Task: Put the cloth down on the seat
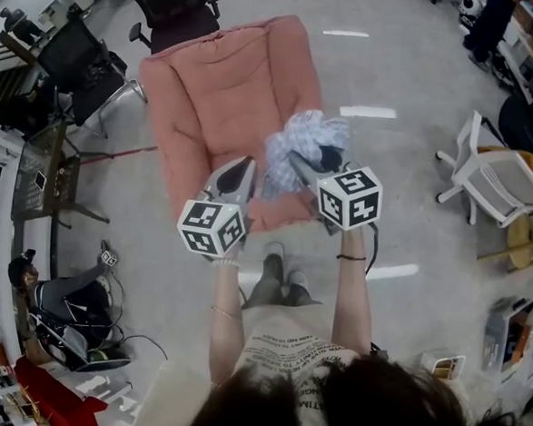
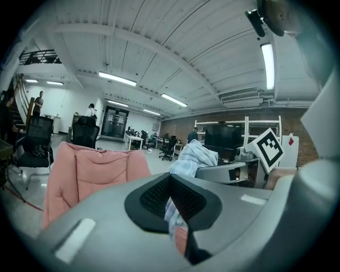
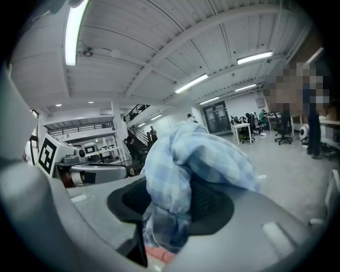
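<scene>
A pink padded seat lies on the floor ahead of me, its front edge under both grippers. A bunched pale blue checked cloth hangs above it. My right gripper is shut on the cloth, which bulges over its black pads in the right gripper view. My left gripper sits just left of the bunch, its jaws meeting at the tip. A thin fold of the cloth shows between them. The seat shows pink beyond the left jaws.
Black office chairs stand behind the seat at the upper left. A white chair stands to the right. Bags and cables clutter the floor at the left. My feet are at the seat's near edge.
</scene>
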Available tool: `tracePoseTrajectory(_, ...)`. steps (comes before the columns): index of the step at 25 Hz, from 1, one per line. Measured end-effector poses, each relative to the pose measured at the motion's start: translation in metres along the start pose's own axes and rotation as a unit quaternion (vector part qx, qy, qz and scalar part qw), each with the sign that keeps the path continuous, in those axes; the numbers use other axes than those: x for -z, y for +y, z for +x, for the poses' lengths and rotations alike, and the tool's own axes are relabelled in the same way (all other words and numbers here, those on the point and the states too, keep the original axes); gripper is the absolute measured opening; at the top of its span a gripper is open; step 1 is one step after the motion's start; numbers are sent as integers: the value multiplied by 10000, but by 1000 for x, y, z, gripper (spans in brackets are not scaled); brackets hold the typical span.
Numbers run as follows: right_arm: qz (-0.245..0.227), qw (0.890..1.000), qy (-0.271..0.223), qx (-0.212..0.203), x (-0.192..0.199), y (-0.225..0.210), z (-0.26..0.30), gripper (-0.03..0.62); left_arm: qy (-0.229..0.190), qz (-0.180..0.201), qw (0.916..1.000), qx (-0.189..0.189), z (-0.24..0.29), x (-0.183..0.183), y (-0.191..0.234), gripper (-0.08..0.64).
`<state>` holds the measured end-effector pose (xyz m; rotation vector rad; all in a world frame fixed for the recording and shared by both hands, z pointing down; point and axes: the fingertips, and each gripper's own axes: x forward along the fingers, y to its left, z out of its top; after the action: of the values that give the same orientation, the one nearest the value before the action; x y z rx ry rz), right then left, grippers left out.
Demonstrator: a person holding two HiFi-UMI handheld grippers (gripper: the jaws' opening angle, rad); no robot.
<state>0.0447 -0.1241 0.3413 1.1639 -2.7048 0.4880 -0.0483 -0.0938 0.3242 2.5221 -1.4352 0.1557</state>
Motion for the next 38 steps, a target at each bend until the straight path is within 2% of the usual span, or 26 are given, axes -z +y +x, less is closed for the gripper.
tracePoseTrajectory(9,79,9998,128,118,-5,-27,37,193,102,-68,9997,211,41,-2,30,-2)
tracePoseTrajectory(28,312,9977,416,438,-21,-66,146,193,417,-207,9965,691,121,-5,125,-2)
tracePoseTrajectory(38,517,9952,624,558,-5,-86,185,193,568,-319,9945,819,149,5,156,-2)
